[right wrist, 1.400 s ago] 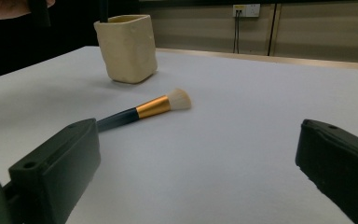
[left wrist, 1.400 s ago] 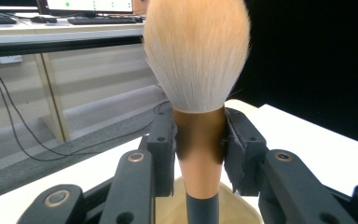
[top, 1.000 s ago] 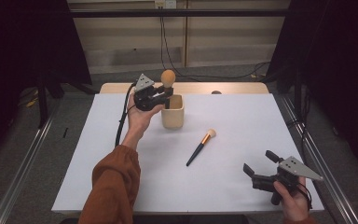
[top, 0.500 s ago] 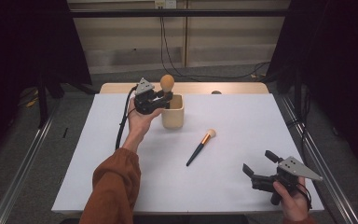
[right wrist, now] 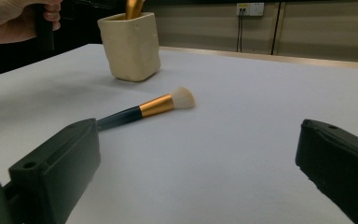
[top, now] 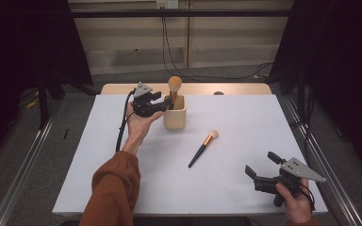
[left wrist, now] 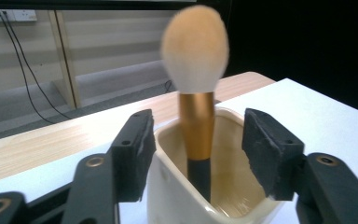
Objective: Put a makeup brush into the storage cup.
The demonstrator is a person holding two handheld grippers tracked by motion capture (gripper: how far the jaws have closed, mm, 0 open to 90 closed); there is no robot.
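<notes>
The left gripper [left wrist: 196, 140], its jaws just opened and clear of the gold-ferruled, black-handled makeup brush [left wrist: 195, 93], leaves it upright in the cream ceramic cup [top: 175, 115], while the right gripper [top: 259, 165] gapes wide, empty.

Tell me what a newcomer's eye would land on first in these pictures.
First, the big fluffy brush standing upright in the cream cup at the far side of the white table. The left gripper sits right at it, its jaws just opened and clear of the handle. A second brush lies flat mid-table, with the right gripper open near the front corner.
</notes>
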